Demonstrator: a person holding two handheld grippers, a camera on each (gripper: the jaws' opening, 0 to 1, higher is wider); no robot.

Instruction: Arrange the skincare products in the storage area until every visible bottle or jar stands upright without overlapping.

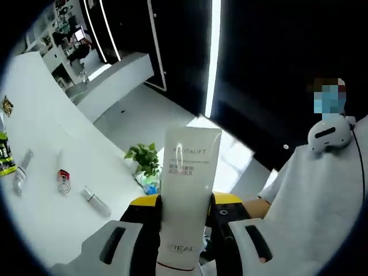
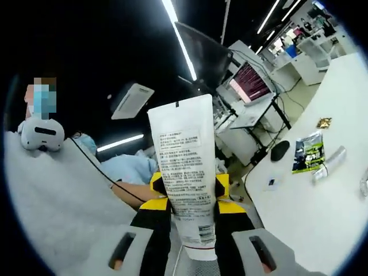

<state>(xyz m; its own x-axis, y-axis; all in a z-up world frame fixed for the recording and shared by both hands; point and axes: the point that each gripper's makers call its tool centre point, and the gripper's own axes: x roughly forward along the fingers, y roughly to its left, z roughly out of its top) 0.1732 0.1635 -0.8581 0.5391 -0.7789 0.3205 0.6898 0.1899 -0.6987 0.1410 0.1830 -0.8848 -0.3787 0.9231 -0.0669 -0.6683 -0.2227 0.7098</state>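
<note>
- Skincare tube, white plastic, crimped end up [image 1: 188, 190], is clamped by both the left gripper [image 1: 185, 230] and right gripper [image 2: 191, 227], mid-carry.
- Next, probably: stand it on the white table [image 1: 40, 172], clear of the small silver bottles [image 1: 95, 201].

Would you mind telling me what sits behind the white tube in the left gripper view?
Behind the white tube a potted green plant stands by the white table, its pot partly cut off by the tube. Yellow-and-black gripper parts flank the tube; what lies directly behind it is covered.
</note>
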